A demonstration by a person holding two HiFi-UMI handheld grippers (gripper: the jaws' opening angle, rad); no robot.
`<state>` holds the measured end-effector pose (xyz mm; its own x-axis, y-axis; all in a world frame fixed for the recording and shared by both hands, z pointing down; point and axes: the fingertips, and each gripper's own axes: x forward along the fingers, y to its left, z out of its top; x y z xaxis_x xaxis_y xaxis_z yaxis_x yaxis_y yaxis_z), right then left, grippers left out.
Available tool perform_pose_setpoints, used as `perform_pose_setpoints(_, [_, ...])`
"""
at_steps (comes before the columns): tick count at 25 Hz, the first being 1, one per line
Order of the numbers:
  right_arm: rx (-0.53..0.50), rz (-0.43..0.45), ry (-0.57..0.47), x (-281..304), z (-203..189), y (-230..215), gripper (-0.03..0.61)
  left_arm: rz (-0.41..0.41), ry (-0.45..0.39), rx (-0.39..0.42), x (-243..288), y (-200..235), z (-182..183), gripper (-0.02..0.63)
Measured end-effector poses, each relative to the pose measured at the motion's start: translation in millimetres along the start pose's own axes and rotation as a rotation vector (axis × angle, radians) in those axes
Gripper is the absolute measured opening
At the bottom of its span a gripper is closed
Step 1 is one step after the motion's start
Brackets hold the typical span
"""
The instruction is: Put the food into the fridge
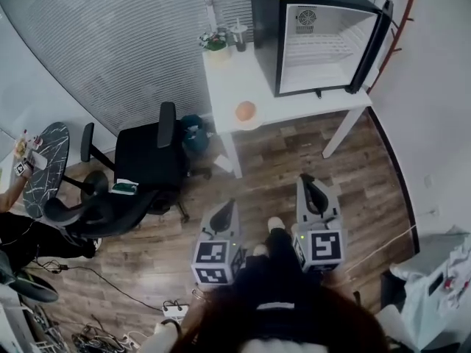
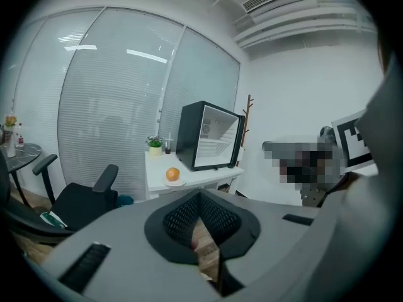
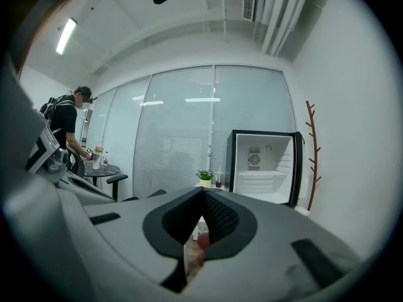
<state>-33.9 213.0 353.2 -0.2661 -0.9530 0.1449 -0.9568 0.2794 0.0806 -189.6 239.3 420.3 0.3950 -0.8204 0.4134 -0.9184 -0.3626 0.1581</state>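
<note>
Both sets of tongs hang low and close to the person's body. The left tongs [image 1: 229,204] and the right tongs [image 1: 308,182] each have their tips pressed together on nothing. The task's food, a round orange fruit [image 1: 246,110], lies well ahead of both, slightly nearer the left tongs' line. It sits on a small white plate [image 1: 248,124] at the near edge of the white rectangular surface [image 1: 243,79]. The black mini fridge [image 1: 265,35] stands beyond and to the right of it, straight ahead of the right tongs. Its door [image 1: 372,46] is swung wide and its white shelves are bare.

The step in hand looks like the approach. A black office chair [image 1: 147,160] stands off to the left tongs' side, so a straight walk should clear it. To do it well, spread one pair of tongs before arriving. Come in level and close across the fruit's widest part, since a round fruit will likely roll off a glancing pinch. Lift gently, as the light plate may shift.
</note>
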Motion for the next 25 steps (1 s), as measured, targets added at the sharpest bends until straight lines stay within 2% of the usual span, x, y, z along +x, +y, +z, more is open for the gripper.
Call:
perform_pose_setpoints(5, [0.018,-0.001,0.0,9.7,-6.9,-9.1,-0.005,0.001,0.009,-0.003,12.3,0.7,0.3,0.0])
perform_pose_setpoints(15, [-0.009,0.071,0.01,57.4,-10.0,-19.7,-0.005,0.045,0.009,0.006,48.9,10.3,23.5,0.0])
perform_pose_setpoints(25, [0.081,0.151,0.061,110.9,-28.1,-31.2,-0.005,0.11,0.021,-0.016,88.2,28.7,37.5,0.0])
